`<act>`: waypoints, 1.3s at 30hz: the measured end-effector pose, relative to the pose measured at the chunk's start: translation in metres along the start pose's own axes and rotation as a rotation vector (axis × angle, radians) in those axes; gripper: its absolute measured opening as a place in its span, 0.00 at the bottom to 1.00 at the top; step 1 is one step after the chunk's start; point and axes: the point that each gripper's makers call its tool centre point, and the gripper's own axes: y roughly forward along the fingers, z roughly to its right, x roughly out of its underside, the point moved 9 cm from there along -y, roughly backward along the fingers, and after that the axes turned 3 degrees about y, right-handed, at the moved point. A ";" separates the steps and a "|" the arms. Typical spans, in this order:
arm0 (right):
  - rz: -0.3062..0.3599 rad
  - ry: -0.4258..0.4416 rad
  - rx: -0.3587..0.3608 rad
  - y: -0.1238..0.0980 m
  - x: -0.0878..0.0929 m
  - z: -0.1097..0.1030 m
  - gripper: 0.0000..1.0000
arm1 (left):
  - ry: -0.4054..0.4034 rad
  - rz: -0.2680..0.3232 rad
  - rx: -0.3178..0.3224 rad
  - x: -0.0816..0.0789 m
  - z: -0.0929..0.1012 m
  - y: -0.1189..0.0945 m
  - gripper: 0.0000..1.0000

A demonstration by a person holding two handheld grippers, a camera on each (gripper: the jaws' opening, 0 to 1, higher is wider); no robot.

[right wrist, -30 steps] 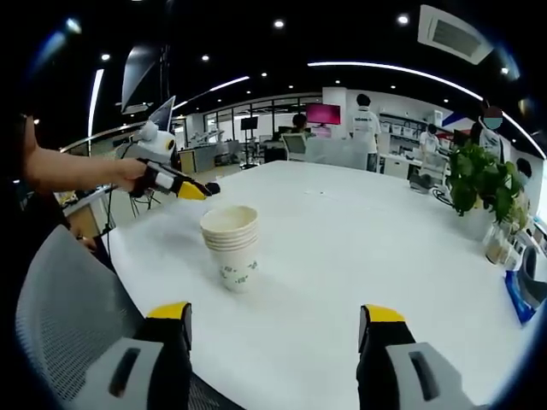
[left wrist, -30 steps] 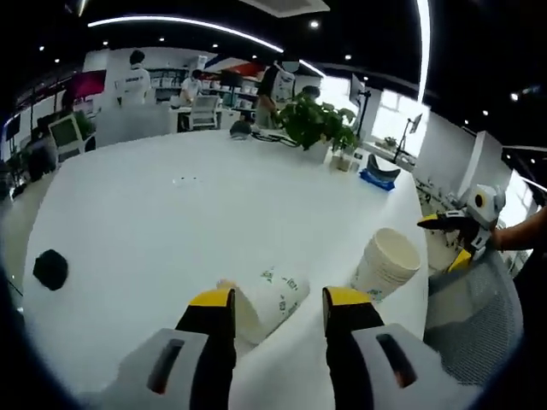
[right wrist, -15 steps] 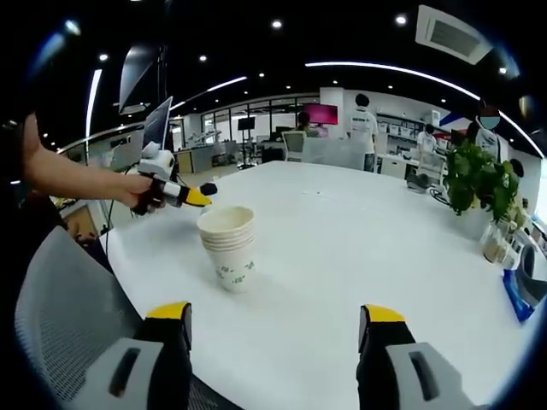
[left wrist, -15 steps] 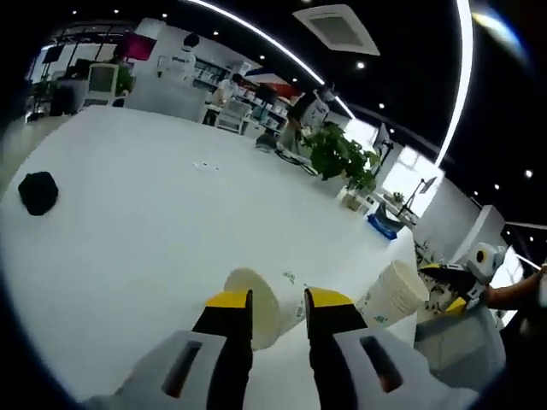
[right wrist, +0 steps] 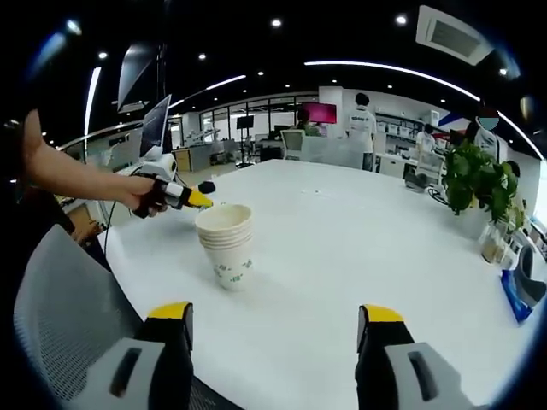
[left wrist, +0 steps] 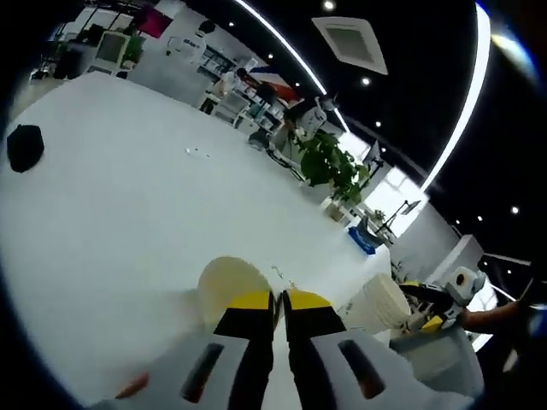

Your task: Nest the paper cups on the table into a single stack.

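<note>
Jaws of the left gripper (left wrist: 274,309) pinch the thin rim of a tipped paper cup (left wrist: 229,286) near the ribbed cup stack (right wrist: 226,246) on the glossy white table (right wrist: 359,248), while the right gripper (right wrist: 273,320) is spread wide

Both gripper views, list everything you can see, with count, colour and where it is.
stack of cups: one stack, white with green print, upright near the table edge
loose cup: one, white, between the left gripper's jaws
table: one, white
black object: one, far on the table
potted plant: one, green, far table edge
chair: one, grey mesh, beside the table
left gripper: yellow tips, closed on the loose cup
right gripper: yellow tips, jaws wide apart
</note>
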 end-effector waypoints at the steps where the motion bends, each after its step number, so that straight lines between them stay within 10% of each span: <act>1: 0.001 0.000 0.000 0.000 0.000 0.000 0.79 | 0.003 -0.003 -0.002 0.000 0.001 0.000 0.00; 14: 0.002 -0.003 -0.005 0.000 -0.001 -0.001 0.79 | 0.065 -0.011 0.005 -0.001 0.022 -0.007 0.00; 39: 0.029 -0.023 -0.033 0.001 -0.004 -0.005 0.85 | 0.271 -0.033 0.081 -0.063 0.099 -0.036 0.00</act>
